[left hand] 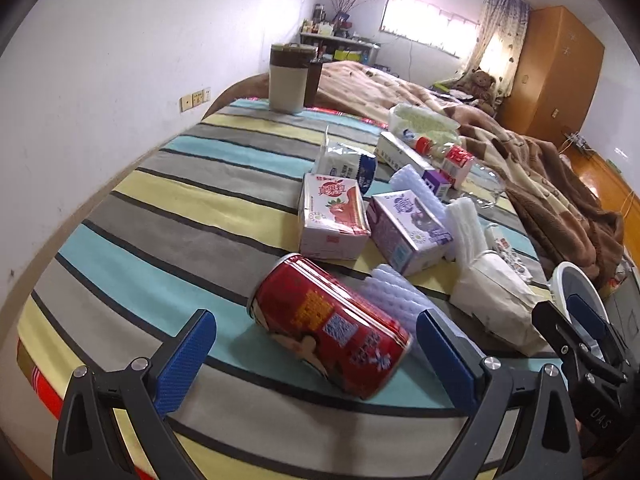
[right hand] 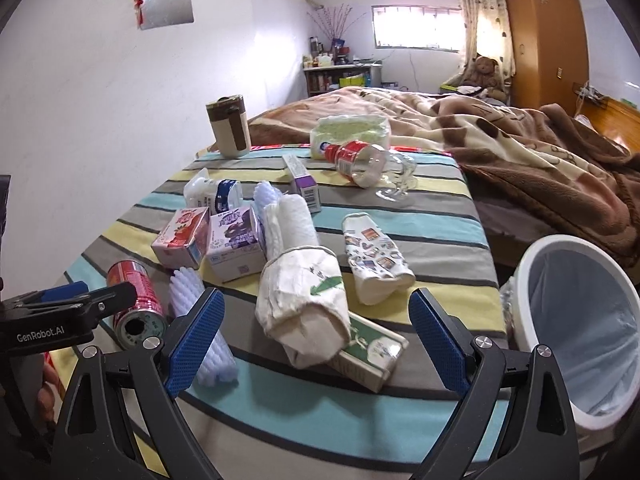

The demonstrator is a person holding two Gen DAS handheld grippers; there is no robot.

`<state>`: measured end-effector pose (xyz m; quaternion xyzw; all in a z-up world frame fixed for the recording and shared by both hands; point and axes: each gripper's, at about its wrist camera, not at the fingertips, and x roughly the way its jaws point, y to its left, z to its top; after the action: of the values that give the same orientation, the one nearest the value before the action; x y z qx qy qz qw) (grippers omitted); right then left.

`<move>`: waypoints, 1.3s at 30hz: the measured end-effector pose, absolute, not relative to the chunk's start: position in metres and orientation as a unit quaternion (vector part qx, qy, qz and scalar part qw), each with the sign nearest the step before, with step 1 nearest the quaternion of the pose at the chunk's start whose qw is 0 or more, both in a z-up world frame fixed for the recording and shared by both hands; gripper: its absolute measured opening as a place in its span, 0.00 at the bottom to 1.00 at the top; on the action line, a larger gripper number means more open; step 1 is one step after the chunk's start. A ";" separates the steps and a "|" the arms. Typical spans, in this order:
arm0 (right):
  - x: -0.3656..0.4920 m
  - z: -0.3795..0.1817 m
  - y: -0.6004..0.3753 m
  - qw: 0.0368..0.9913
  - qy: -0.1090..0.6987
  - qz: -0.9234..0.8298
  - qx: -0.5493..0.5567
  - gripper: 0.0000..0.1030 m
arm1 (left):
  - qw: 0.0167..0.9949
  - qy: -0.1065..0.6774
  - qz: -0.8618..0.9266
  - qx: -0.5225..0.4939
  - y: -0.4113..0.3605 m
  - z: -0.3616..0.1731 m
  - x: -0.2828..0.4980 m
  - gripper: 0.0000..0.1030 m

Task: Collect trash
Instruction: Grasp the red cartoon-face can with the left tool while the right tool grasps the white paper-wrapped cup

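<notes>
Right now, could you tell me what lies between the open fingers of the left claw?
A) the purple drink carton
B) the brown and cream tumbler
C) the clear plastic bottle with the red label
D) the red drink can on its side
D: in the left wrist view the red drink can lies on its side on the striped cover, framed by the open left claw, not yet gripped.

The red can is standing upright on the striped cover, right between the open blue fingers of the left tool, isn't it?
Not quite: the red can is lying on its side, not upright, as the left wrist view shows. It is on the striped cover, in front of the open left tool.
</notes>
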<state>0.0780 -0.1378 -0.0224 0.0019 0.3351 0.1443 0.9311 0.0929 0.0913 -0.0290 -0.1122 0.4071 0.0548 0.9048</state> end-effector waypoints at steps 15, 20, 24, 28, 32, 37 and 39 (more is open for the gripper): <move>0.084 -0.036 -0.125 0.914 0.372 0.159 -0.019 0.53 | 0.874 0.459 0.053 -0.152 0.110 -0.056 0.106 0.88; 0.085 -0.036 -0.126 0.916 0.368 0.161 -0.014 0.48 | 0.881 0.446 0.057 -0.150 0.116 -0.051 0.105 0.88; 0.084 -0.034 -0.129 0.917 0.363 0.164 -0.002 0.45 | 0.885 0.439 0.053 -0.145 0.118 -0.046 0.113 0.88; 0.082 -0.029 -0.136 0.921 0.349 0.169 0.025 0.44 | 0.879 0.452 0.036 -0.149 0.118 -0.050 0.124 0.80; 0.082 -0.023 -0.143 0.922 0.341 0.176 0.049 0.43 | 0.872 0.463 0.013 -0.156 0.115 -0.055 0.132 0.57; 0.085 -0.022 -0.153 0.922 0.339 0.169 0.076 0.43 | 0.873 0.462 0.002 -0.157 0.113 -0.056 0.133 0.51; 0.084 -0.022 -0.156 0.923 0.337 0.167 0.080 0.43 | 0.876 0.457 0.006 -0.155 0.113 -0.054 0.131 0.51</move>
<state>0.0843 -0.1560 -0.0221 0.0800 0.3373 0.1674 0.9229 0.1308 0.1128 -0.0545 -0.1553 0.4566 0.0057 0.8760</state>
